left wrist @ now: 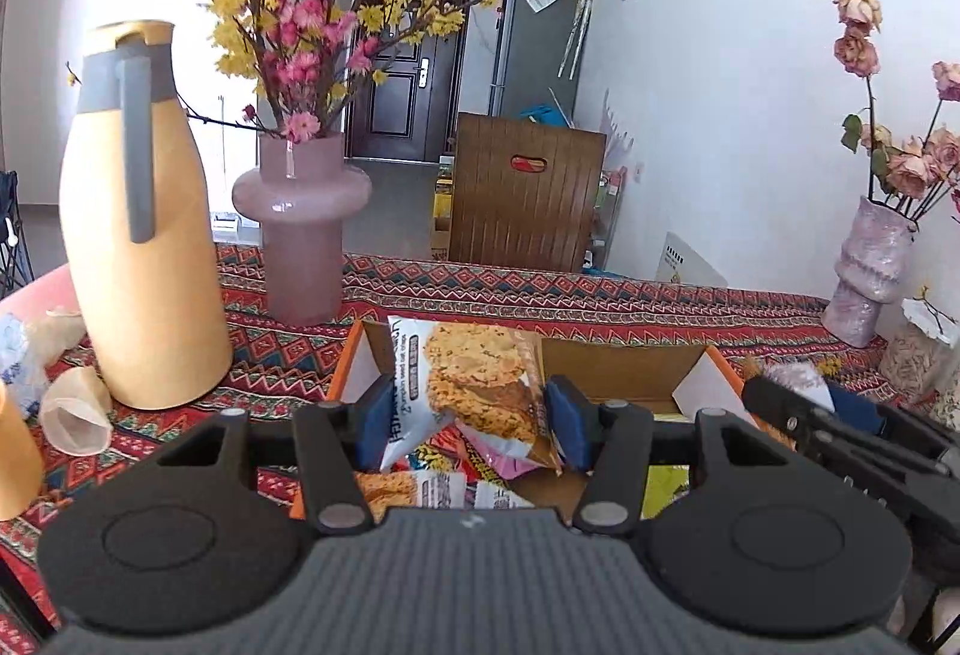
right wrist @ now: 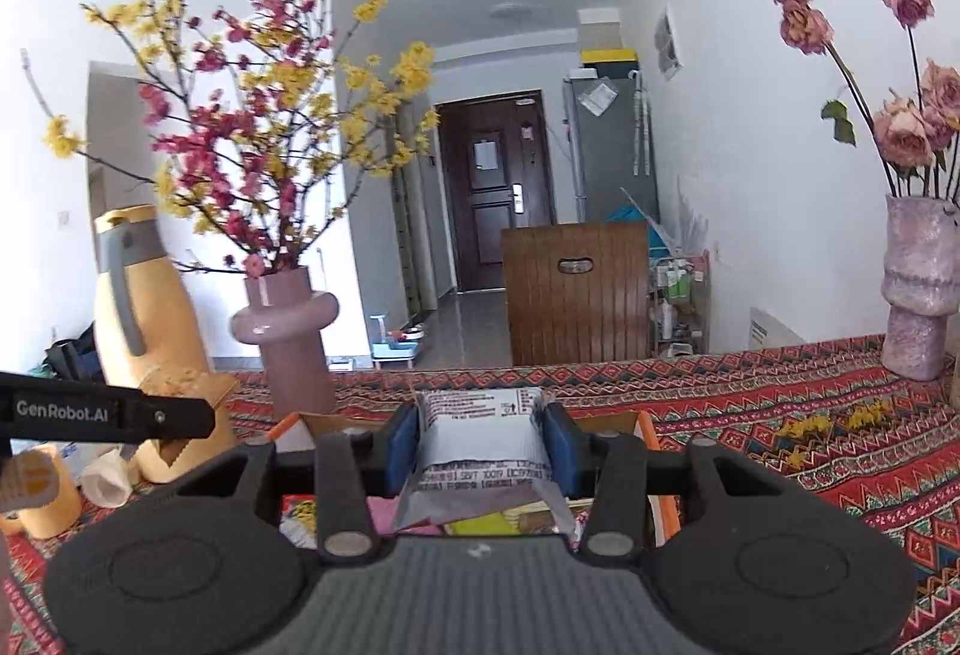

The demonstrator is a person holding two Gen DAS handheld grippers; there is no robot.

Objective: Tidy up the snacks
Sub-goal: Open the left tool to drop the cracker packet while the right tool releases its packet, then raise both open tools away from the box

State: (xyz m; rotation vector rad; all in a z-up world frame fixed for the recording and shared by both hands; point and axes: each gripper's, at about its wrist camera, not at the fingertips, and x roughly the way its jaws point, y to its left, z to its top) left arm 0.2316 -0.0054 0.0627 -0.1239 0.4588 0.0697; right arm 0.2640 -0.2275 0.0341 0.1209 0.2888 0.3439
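above box, both fingers clamp snack packets.

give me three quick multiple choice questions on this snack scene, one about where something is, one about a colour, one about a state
1. Where does the yellow jug stand relative to the pink vase in the left wrist view?
A. to its left
B. to its right
C. inside the box

2. What colour are the pads of the left gripper?
A. red
B. blue
C. green

3. What is the right gripper doing?
A. open over the box
B. shut on nothing
C. shut on a white snack packet

Answers:
1. A, the jug stands left of the vase on the patterned cloth.
2. B, both pads pressing the cookie packet are blue.
3. C, the white snack packet is squeezed between its pads above the cardboard box.
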